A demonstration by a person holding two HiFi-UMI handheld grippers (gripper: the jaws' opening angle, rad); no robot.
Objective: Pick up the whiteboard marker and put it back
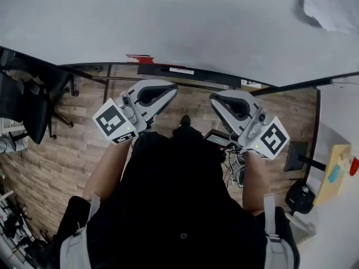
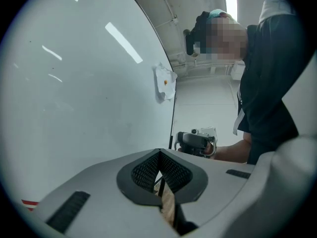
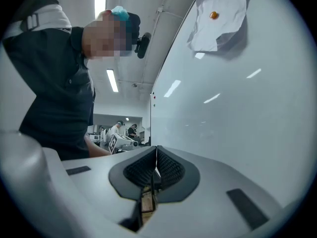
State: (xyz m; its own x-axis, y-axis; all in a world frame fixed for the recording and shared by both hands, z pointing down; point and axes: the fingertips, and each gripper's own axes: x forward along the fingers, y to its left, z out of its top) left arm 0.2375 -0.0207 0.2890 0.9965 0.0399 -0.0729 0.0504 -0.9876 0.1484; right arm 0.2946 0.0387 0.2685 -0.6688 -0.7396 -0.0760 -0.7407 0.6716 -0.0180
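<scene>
L gripper [image 2: 159,152] clenched, empty. R gripper [image 3: 156,151] clenched, empty too. Both up by the whiteboard [image 1: 168,21]. Red marker [image 1: 139,58] lies on the ledge [image 1: 168,70] at its bottom edge, clear of both.

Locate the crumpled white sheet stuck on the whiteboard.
Head view, top right corner: the crumpled sheet clings to the whiteboard, up and right of the right gripper.

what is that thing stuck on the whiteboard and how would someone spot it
Start at the big whiteboard in front of the person. Close to its side edge, high in the right gripper view, hangs a crumpled white sheet. Its wrinkles and the small orange dot on it set it apart from the smooth, plain board around it.
</scene>
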